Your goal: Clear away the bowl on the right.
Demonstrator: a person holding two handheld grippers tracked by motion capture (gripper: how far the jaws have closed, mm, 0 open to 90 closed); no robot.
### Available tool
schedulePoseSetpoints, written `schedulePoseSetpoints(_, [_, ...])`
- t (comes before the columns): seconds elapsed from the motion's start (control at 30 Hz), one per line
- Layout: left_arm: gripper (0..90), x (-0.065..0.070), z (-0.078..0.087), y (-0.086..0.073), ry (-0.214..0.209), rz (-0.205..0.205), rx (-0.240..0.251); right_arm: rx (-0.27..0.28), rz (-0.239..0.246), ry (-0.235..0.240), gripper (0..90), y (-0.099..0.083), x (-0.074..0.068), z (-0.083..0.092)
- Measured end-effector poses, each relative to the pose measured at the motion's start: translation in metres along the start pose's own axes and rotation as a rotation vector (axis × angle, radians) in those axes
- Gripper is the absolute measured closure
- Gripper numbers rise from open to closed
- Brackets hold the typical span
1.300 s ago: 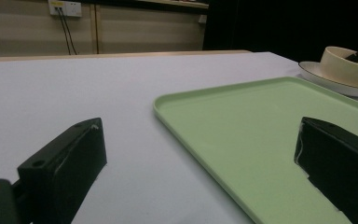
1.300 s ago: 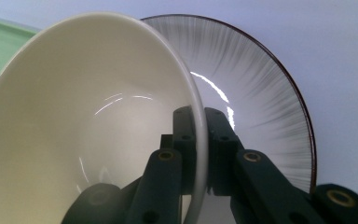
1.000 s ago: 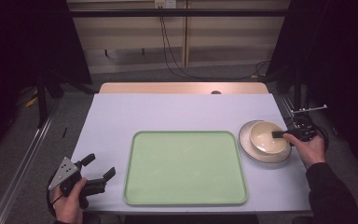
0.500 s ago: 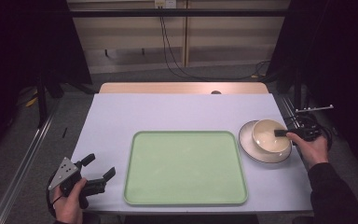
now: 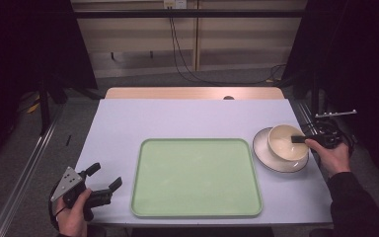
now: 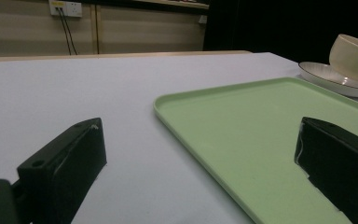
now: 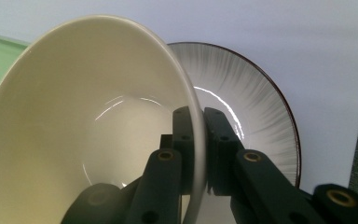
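Pinching the cream ceramic bowl (image 7: 88, 121) by its rim, the right gripper (image 7: 196, 140) has one finger inside the wall and one outside, both pressed tight on the thin edge nearest the person. The bowl sits tilted over the striped, dark-rimmed plate (image 7: 256, 107) at the right edge of the table (image 5: 187, 118); whether its foot touches the plate cannot be told. Glazed ware like this is likely stiff, smooth and fairly heavy for a one-sided hold, so it may swing or slip between the fingers, and a knock on the plate could chip either piece; a deep bite on the rim, kept level, seems the safest hold. Just beside the plate lies the empty pale green tray (image 5: 197, 177). Well apart, at the table's near left corner, the left gripper (image 5: 102, 183) rests with fingers spread, holding nothing.
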State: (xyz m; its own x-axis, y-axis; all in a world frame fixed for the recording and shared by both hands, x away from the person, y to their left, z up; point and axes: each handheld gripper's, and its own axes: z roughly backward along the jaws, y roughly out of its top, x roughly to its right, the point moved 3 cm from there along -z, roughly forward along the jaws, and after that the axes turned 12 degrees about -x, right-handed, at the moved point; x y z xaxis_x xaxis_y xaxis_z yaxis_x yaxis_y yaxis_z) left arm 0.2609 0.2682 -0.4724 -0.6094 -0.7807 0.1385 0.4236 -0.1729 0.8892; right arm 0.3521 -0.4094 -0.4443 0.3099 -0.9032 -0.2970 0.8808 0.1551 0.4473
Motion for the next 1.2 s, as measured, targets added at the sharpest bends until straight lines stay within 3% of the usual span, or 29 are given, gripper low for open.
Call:
schedulePoseSetpoints(0.97, [2.0,0.0,0.0,0.0,0.003,0.004,0.005,0.11,0.007,0.051,84.6,0.003,-0.005,0.031])
schedulePoseSetpoints(1.2, [2.0,0.0,0.0,0.0,0.002,0.005,0.004,0.129,0.032,0.069,84.5,0.005,-0.01,0.034])
